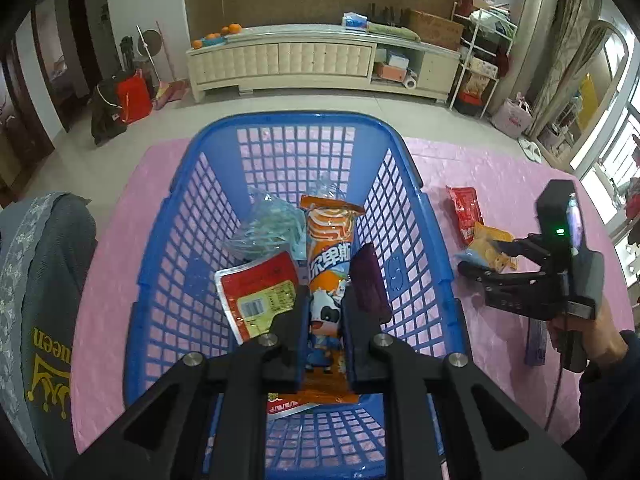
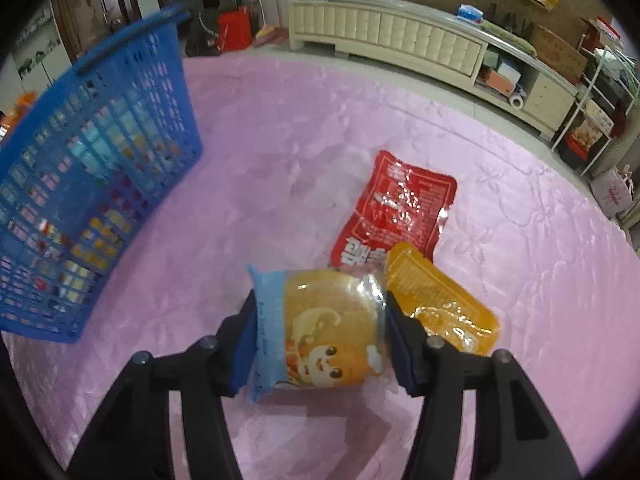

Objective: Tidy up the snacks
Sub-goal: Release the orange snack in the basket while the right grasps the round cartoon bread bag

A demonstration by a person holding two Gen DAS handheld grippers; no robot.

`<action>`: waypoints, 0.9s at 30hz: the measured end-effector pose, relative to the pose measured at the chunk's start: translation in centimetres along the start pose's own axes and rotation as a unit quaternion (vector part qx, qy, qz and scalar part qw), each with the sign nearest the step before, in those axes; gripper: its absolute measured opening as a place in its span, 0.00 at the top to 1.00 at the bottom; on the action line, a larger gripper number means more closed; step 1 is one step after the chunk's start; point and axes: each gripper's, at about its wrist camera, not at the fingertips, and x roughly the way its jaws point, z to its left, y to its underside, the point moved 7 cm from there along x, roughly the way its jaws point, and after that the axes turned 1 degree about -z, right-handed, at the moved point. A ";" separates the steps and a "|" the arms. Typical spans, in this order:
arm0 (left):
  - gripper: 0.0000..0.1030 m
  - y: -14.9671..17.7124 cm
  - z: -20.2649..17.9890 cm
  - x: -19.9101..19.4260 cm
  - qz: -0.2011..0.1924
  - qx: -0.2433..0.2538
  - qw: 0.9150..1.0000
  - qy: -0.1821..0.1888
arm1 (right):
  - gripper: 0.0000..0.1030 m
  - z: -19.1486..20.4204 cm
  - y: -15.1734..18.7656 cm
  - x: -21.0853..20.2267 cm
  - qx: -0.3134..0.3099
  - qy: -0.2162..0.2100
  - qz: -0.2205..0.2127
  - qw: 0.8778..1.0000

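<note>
While gripped, orange snack stick [image 1: 329,264] points away lengthwise.

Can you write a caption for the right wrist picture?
Right gripper closes around a bun packet on the pink cloth.

L wrist cam looks steeply down into blue basket [image 1: 224,208], close; R wrist cam low over pink cloth [image 2: 280,140]; both share basket, cloth, cabinet [image 1: 280,64]

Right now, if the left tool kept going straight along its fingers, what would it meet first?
Probably the blue basket's contents: the left tool, shut on the orange cow-print snack pack, points at the red packet below, though depth is unclear.
</note>
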 end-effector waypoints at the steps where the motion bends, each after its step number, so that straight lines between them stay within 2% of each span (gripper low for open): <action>1: 0.87 0.1 0.0 0.1 0.002 -0.003 1.000 0.006 | 0.41 0.0 0.0 -0.4 0.003 -0.002 -0.007 1.000; 9: 0.87 0.2 -0.5 2.0 0.035 -0.026 0.998 0.034 | 0.41 0.0 -0.4 -3.2 0.039 -0.037 -0.038 0.998; 11: 0.73 0.1 -0.8 2.0 0.035 -0.021 0.999 0.034 | 0.41 0.0 -0.5 -4.0 0.043 -0.042 -0.047 0.997; 12: 0.47 0.1 -0.9 1.9 0.033 -0.020 0.999 0.037 | 0.41 0.2 -0.5 -4.5 0.043 -0.041 -0.051 0.997; 13: 0.34 0.1 -1.0 1.7 0.027 -0.018 0.999 0.040 | 0.41 0.3 -0.5 -4.9 0.043 -0.041 -0.053 0.997; 15: 0.34 0.0 -1.2 0.8 0.008 -0.008 0.999 0.036 | 0.41 0.3 -0.4 -5.5 0.042 -0.040 -0.055 0.997; 27: 0.34 0.9 -1.0 -4.9 -0.032 0.001 0.999 0.039 | 0.41 2.0 -0.9 -12.1 0.039 -0.039 -0.091 0.994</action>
